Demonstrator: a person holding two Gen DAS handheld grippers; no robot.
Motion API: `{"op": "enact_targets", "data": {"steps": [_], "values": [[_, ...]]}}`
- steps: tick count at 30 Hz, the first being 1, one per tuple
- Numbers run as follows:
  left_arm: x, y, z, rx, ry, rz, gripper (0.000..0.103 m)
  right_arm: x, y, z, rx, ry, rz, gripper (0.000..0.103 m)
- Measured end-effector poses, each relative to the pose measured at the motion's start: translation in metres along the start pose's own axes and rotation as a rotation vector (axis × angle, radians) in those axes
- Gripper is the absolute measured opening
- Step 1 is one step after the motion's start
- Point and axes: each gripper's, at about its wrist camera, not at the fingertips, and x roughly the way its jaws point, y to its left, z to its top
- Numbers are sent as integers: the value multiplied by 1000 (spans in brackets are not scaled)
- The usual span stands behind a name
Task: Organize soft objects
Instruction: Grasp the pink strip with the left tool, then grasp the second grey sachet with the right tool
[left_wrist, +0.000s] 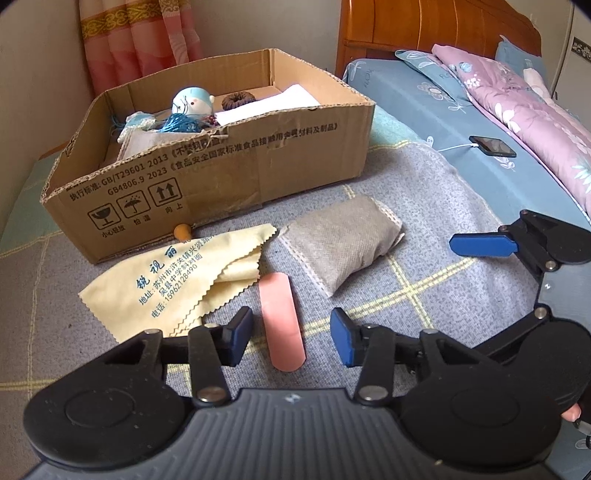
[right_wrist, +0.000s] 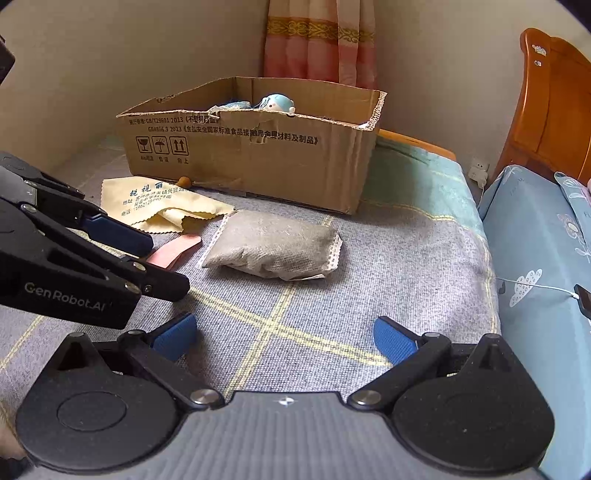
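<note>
My left tongs (left_wrist: 291, 341) hover spread wide, straddling the pink adhesive bandage strip (left_wrist: 281, 320) on the grey checked blanket (left_wrist: 424, 236), pads clear of it on both sides. My right tongs (right_wrist: 284, 338) are spread too, holding nothing, aimed at the grey fabric sachet pouch (right_wrist: 273, 245). Beside the strip lies the yellow printed lens cloth (left_wrist: 170, 280). Behind them sits the open brown cardboard box (left_wrist: 236, 162), a pale blue plush toy (left_wrist: 194, 101) inside.

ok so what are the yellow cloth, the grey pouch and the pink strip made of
Yellow cloth: thin matte microfibre by the look, zigzag pinked edges and printed blue text, like a lens cloth.
Grey pouch: non-woven fabric, judging by its dimpled texture and white stitched seams; filling unseen.
Pink strip: smooth, flat, rounded ends; possibly plastic or fabric, unclear.
</note>
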Motion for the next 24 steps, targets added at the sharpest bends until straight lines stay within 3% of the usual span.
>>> {"op": "enact_targets", "data": {"steps": [10, 24], "values": [[2, -4, 4, 14, -13, -5, 17, 0, -1, -2, -8, -15, 9, 103], [-18, 9, -2, 10, -50, -3, 17, 0, 2, -2, 6, -11, -6, 103]]}}
